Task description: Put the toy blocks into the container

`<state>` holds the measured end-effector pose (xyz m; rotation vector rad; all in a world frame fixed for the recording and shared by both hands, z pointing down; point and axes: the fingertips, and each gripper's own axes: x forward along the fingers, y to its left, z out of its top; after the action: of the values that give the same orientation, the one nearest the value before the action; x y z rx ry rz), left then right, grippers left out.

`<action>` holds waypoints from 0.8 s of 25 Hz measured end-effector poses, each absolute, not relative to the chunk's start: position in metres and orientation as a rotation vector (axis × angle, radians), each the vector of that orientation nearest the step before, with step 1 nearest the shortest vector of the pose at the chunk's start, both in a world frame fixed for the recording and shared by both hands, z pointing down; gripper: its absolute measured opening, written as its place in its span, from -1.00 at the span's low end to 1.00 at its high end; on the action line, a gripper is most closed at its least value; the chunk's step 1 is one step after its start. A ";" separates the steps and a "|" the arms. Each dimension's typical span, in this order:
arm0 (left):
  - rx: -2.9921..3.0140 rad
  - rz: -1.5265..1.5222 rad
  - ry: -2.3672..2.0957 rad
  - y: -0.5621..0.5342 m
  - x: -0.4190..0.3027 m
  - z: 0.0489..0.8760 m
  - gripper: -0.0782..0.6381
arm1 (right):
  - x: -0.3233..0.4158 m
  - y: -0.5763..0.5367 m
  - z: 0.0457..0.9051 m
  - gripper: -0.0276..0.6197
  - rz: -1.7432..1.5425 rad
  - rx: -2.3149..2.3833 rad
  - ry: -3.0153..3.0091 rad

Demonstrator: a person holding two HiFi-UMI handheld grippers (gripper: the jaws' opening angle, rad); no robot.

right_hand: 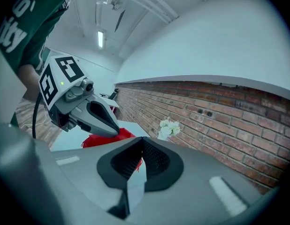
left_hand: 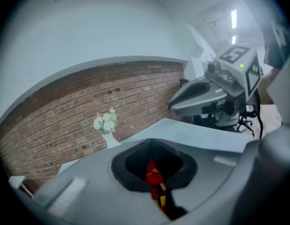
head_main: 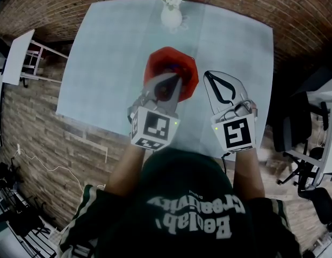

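A red container [head_main: 186, 69] stands in the middle of the pale table [head_main: 112, 63]. Small coloured shapes lie inside it, too blurred to name. My left gripper [head_main: 173, 81] hangs over the container's near side, its jaws shut. In the left gripper view, only a thin slit remains between the left gripper's [left_hand: 156, 182] jaws, and red and yellow bits show through it. My right gripper [head_main: 209, 76] is just right of the container, above bare table, jaws together at the tips and holding nothing. In the right gripper view, the container [right_hand: 95, 139] sits behind the left gripper [right_hand: 113, 127].
A white vase with flowers [head_main: 172, 12] stands at the table's far edge, beyond the container. Brick floor surrounds the table. Dark chairs [head_main: 300, 138] are off to the right and a white board [head_main: 18, 55] to the left.
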<state>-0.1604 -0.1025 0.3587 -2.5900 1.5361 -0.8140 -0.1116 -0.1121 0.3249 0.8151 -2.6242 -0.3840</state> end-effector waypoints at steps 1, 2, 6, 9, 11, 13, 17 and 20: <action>-2.602 -0.801 1.514 -0.100 -0.158 0.357 -0.77 | -0.111 -0.112 0.325 -0.90 -0.385 0.819 -2.623; -2.613 -0.792 1.497 -0.099 -0.156 0.356 -0.77 | -0.111 -0.111 0.325 -0.90 -0.386 0.822 -2.622; -2.601 -0.763 1.477 -0.099 -0.152 0.349 -0.77 | -0.109 -0.107 0.325 -0.90 -0.386 0.833 -2.614; -2.606 -0.741 1.427 -0.100 -0.142 0.342 -0.77 | -0.102 -0.106 0.323 -0.90 -0.385 0.864 -2.601; -2.621 -0.718 1.377 -0.100 -0.129 0.337 -0.77 | -0.091 -0.106 0.321 -0.90 -0.384 0.902 -2.584; -2.629 -0.692 1.325 -0.099 -0.113 0.332 -0.77 | -0.075 -0.106 0.320 -0.90 -0.379 0.946 -2.561; -2.639 -0.668 1.225 -0.100 -0.082 0.324 -0.77 | -0.042 -0.105 0.317 -0.90 -0.372 1.028 -2.518; -2.651 -0.665 1.165 -0.098 -0.064 0.323 -0.77 | -0.026 -0.101 0.314 -0.90 -0.382 1.055 -2.499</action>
<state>-0.0636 -0.0978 0.3228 -2.6515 1.1650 -0.6648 -0.0257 -0.1009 0.3140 1.0549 -2.4991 -0.3819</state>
